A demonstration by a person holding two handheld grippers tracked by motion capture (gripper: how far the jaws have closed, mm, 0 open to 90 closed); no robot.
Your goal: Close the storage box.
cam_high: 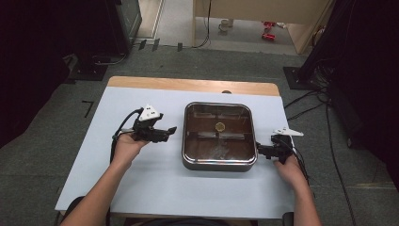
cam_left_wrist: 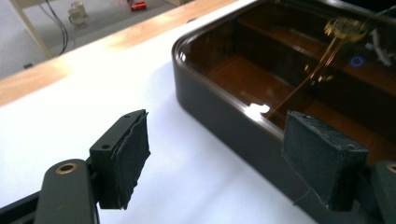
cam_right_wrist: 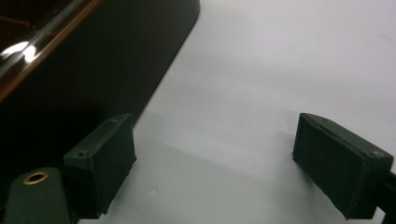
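A square dark metal pan [cam_high: 186,141] with rounded corners sits in the middle of the white table; its glossy brown bottom mirrors a round yellowish light [cam_high: 219,125]. My left gripper [cam_high: 170,132] hovers open just left of the pan's left wall, jaws pointing right. In the left gripper view its pads [cam_left_wrist: 131,154] stand wide apart, with the pan's rim [cam_left_wrist: 224,100] ahead and to the right. My right gripper [cam_high: 259,150] is low at the pan's front right corner, open. The right gripper view has the pan's dark wall [cam_right_wrist: 107,70] beside the left pad [cam_right_wrist: 109,161], nothing between the jaws.
The white table top [cam_high: 141,179] has a wooden strip [cam_high: 193,85] along its far edge. Cables [cam_high: 306,106] trail on the grey floor to the right. Dark stands flank both sides of the room. A person's forearms come in from the bottom.
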